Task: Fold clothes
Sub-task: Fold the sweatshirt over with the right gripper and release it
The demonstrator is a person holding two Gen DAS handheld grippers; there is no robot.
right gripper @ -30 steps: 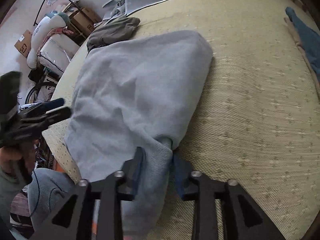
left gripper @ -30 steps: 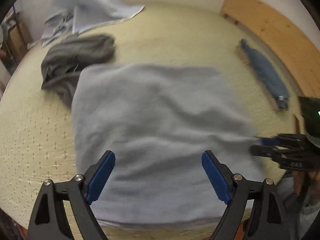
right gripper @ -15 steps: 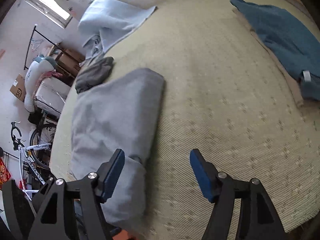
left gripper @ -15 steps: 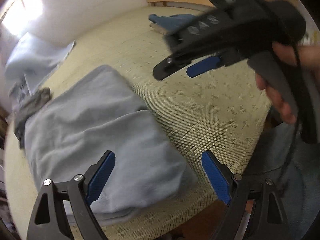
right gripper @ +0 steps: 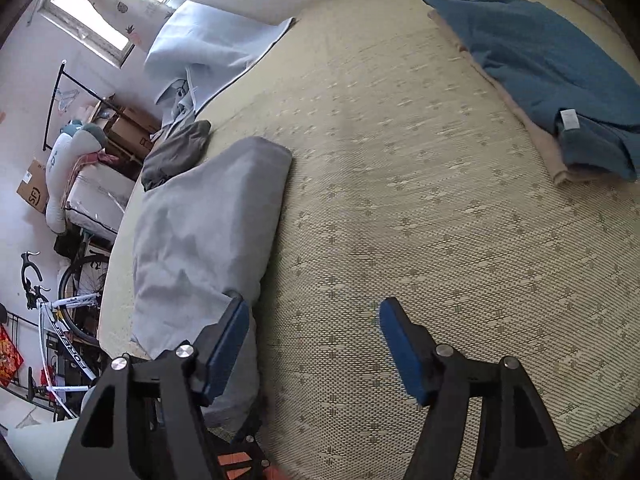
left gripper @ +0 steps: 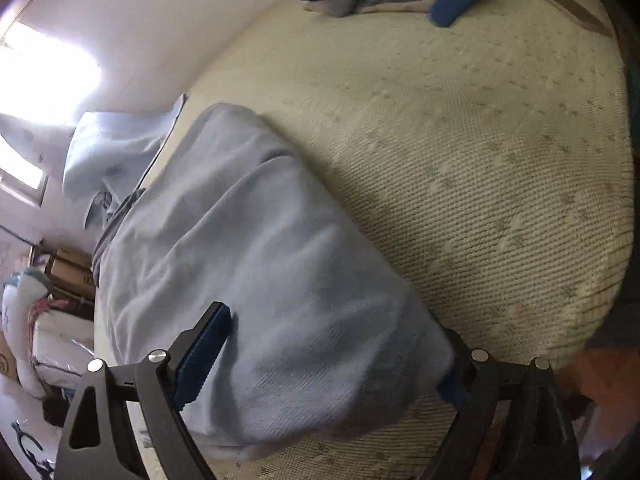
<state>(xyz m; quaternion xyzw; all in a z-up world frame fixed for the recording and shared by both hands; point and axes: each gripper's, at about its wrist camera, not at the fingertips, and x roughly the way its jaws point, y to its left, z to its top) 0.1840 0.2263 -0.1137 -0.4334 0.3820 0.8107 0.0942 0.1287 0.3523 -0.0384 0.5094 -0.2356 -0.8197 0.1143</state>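
The grey garment [right gripper: 208,236] lies folded into a long bundle on the bed mat [right gripper: 420,260], by the mat's near edge. A blue folded pile [right gripper: 548,68] sits far across the mat from it, so I think some clothes are done. The dark grey garment [right gripper: 176,152] and the pale blue heap [right gripper: 212,44], just past the grey garment, look crumpled and likely still need folding. Your left gripper [left gripper: 324,360] tips down over the near end of the grey garment. Its fingers are wide, one on each side of the cloth, and do not seem to squeeze it. Your right gripper [right gripper: 314,344] points down at the bare mat, just beside the grey garment. Its jaws have just been opening, and nothing is between them.
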